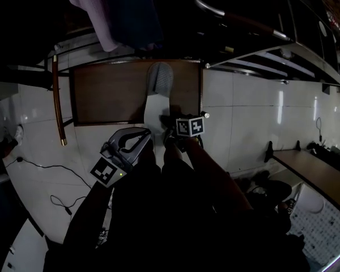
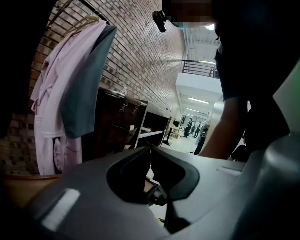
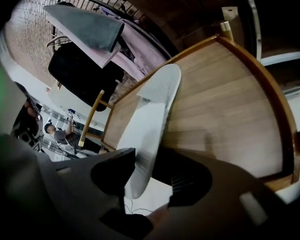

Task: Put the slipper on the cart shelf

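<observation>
Resting mid-frame on the cart shelf (image 3: 225,109), the slipper (image 3: 150,119) has its heel between the parted jaws of the right claw (image 3: 150,174); left claw (image 2: 150,151) closed, empty.

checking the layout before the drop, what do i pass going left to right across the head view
brass cart rail → left gripper → slipper → right gripper → wooden tabletop

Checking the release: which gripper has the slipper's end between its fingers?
The right gripper: the slipper sits between its parted fingers. The left gripper is shut, empty.
</observation>
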A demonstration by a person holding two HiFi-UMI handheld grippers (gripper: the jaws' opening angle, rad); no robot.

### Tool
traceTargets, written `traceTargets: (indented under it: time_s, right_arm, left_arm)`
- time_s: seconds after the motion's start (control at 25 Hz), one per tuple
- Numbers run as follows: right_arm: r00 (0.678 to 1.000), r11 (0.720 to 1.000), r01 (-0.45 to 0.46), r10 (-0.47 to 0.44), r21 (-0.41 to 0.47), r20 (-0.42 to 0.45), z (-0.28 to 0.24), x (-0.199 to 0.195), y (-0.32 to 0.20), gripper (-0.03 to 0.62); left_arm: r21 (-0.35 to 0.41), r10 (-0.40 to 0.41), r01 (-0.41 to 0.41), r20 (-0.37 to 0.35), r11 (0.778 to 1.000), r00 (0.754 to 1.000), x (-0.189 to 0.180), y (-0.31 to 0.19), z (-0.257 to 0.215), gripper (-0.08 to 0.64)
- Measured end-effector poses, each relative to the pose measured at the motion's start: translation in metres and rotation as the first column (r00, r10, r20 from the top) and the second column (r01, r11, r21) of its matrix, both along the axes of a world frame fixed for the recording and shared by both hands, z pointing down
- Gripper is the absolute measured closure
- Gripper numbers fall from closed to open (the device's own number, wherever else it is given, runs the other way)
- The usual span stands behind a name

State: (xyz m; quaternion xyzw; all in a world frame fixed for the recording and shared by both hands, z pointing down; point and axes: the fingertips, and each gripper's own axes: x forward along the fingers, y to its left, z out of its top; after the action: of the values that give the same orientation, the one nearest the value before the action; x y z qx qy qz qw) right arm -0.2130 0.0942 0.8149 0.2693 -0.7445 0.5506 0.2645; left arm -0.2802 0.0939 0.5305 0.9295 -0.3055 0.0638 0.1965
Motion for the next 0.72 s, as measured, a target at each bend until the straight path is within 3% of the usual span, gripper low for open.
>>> traceTargets:
  time_s: [0.12, 0.36, 0.72]
  right_arm:
    - [1.000, 1.000, 0.004, -0.004, -0.013, -0.006, 0.005, -0.001, 0.000, 0.428]
    - [0.993, 0.997, -0.066, 0.069, -0.037, 0.101, -0.014, -0.006, 0.001, 0.513]
    - [0.994, 0.990, -0.045, 0.031, 0.131, 0.101, -0.057, 0.011, -0.005, 0.534]
  left_arm:
    - [-0.001, -0.007, 0.007, 0.003, 1.000, 1.000, -0.003, 0.001, 0.004, 0.551]
    - [-0.009, -0.014, 0.014, 0.003, 1.000, 1.000, -0.008, 0.006, 0.003, 0.551]
    - [0.012, -0.010, 0.010, 0.001, 1.000, 1.000, -0.005, 0.013, -0.010, 0.551]
